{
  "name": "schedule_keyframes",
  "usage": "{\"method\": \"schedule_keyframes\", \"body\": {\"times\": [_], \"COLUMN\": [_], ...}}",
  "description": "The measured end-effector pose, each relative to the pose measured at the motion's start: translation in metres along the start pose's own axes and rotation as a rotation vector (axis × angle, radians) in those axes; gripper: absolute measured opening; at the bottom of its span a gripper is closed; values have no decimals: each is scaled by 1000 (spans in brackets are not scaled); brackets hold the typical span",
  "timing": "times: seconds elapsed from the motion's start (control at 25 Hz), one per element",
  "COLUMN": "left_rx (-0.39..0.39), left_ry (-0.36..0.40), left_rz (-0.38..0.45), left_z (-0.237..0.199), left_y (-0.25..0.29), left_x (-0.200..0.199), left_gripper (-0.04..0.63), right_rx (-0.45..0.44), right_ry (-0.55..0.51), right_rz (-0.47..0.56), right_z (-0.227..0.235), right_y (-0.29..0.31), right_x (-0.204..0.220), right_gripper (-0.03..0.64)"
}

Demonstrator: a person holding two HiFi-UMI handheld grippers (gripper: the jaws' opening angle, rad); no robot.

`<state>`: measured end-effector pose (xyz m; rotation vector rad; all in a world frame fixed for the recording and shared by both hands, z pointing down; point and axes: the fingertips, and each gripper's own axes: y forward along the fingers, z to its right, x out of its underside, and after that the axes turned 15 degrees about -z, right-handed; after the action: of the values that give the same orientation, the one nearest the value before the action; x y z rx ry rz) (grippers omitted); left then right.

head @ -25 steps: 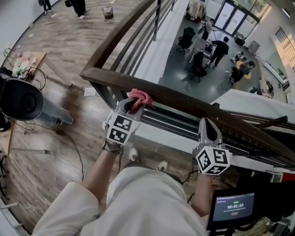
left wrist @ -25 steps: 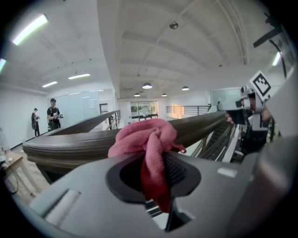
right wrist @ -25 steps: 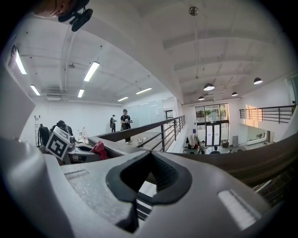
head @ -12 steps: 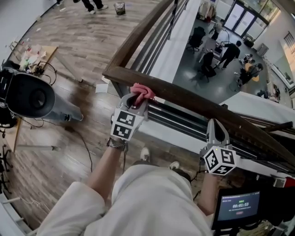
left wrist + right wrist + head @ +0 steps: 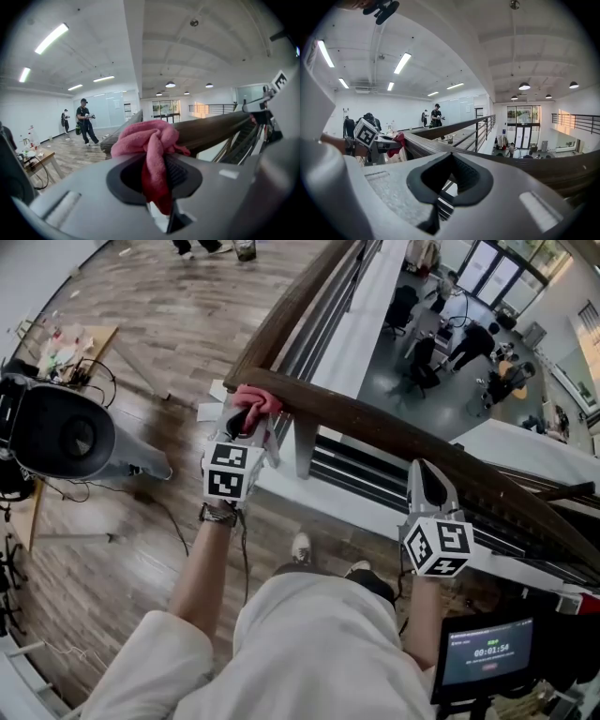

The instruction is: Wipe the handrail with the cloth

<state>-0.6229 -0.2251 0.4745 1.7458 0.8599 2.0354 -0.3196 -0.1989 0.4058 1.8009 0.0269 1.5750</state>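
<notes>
The left gripper (image 5: 153, 161) had its fingers clamped on the pink cloth (image 5: 149, 145), a fold of which ran down through the dark opening between the pads while the bunched rest swelled up past the tips. In the head view that left gripper (image 5: 246, 424) pointed toward twelve o'clock and pressed the cloth (image 5: 255, 399) onto the top of the dark wooden handrail (image 5: 394, 439), right at the corner where one run went off toward one o'clock and the other slanted away toward four o'clock.

The right gripper (image 5: 449, 164) had its fingers drawn together with nothing between them; only the rail (image 5: 440, 147) and the open hall showed beyond the tips. In the head view the right gripper (image 5: 427, 486) sat at about four o'clock from the left one, well apart from the cloth, its tip up against the near side of the slanting rail; actual contact could not be made out.

At five o'clock from the right gripper, a small screen (image 5: 490, 652) glowed low in the corner. At nine o'clock from the left gripper, a bulky grey machine (image 5: 66, 432) stood on the wooden floor (image 5: 112, 549).
</notes>
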Motion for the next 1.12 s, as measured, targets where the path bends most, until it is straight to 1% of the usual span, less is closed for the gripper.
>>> {"method": "schedule_keyframes", "body": {"times": [0.16, 0.28, 0.36, 0.48, 0.56, 0.68, 0.84, 0.96, 1.12], "left_rx": [-46, -70, -88, -129, -137, -133, -133, -125, -121], "left_ry": [10, -9, -31, -49, -53, -51, -62, -72, -76], "left_rz": [-11, -16, -16, -22, -34, -41, -31, -31, -5], "left_z": [-21, -28, -32, -32, -21, 7, 41, 66, 110], "left_y": [1, 2, 1, 0, 0, -1, 1, 4, 5], "left_x": [5, 8, 10, 7, 4, 1, -8, -10, -21], "left_gripper": [92, 94, 94, 94, 94, 94, 94, 94, 92], "right_rx": [-25, -43, -54, -57, -61, -78, -94, -89, -78], "right_ry": [-52, -83, -87, -61, -38, -18, -16, -28, -19], "right_rz": [-4, -6, -2, 12, 19, 18, 17, 9, 9], "right_z": [-19, -29, -34, -31, -26, -18, -1, 13, 44], "right_y": [14, 21, 23, 22, 19, 15, 8, 4, -12], "right_x": [-6, -10, -12, -16, -13, -2, 4, 11, 22], "right_gripper": [3, 3, 3, 3, 3, 3, 3, 3, 3]}}
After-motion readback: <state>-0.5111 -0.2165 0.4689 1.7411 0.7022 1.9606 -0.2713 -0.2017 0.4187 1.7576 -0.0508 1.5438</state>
